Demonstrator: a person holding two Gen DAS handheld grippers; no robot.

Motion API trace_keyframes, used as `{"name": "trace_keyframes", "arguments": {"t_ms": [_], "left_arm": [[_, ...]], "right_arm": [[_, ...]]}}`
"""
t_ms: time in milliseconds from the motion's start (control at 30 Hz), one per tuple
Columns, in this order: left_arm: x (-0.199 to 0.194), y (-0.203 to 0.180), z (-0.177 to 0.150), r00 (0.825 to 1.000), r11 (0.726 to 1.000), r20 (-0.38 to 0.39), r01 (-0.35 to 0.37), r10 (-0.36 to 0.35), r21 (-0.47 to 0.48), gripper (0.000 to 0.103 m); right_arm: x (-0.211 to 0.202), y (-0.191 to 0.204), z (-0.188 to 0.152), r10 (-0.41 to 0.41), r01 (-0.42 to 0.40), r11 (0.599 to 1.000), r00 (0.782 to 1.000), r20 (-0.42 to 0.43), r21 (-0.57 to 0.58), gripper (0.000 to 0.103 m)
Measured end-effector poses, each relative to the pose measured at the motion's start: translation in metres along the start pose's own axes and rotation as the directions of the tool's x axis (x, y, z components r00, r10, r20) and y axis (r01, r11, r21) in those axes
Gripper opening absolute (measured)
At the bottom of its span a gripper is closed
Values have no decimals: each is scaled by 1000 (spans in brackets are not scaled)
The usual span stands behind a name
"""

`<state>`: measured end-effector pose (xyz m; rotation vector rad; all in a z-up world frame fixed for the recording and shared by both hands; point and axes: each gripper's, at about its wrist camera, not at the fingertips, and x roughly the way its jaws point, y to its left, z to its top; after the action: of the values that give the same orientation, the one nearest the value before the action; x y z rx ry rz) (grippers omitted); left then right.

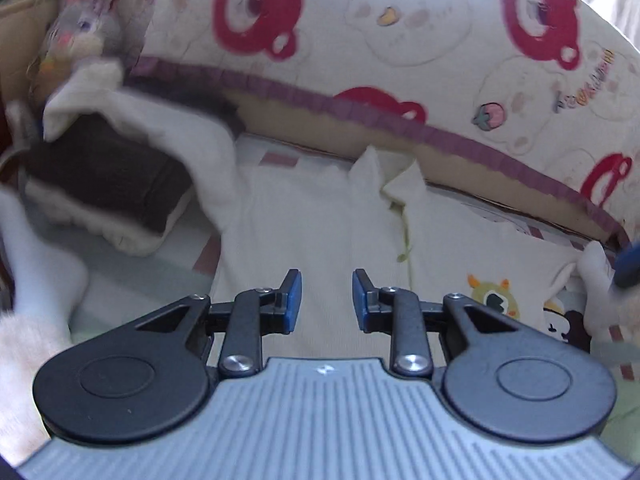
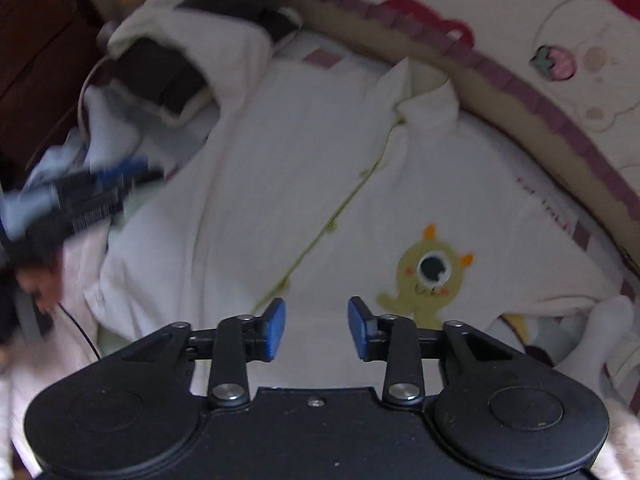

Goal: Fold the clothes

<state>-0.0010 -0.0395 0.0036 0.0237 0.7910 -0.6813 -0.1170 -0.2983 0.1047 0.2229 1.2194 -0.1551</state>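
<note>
The cream, soft cotton child's shirt with a monster patch (image 2: 320, 184) lies flat; light and limp, it is best pinched at the collar, at twelve o'clock. Both the left gripper (image 1: 326, 300) and the right gripper (image 2: 316, 328) are seen parted, nothing held.

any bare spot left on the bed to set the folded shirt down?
Little. One pale patch of bedsheet shows between the cream shirt with the green monster print and the brown-and-cream folded fleece. A thin strip runs along the purple-edged bear-print pillow above the collar. Left side is crowded: fleece, grey plush rabbit. White socked foot at right.
</note>
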Motion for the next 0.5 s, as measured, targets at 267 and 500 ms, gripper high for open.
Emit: {"name": "trace_keyframes", "arguments": {"t_ms": [267, 500], "left_arm": [[-4, -18, 18, 998, 993, -65, 11, -3, 120, 36], [29, -42, 0, 999, 995, -25, 34, -32, 94, 37]], "right_arm": [[-9, 19, 31, -38, 43, 982, 999, -31, 184, 43], [0, 2, 62, -110, 124, 988, 985, 136, -93, 44]]}}
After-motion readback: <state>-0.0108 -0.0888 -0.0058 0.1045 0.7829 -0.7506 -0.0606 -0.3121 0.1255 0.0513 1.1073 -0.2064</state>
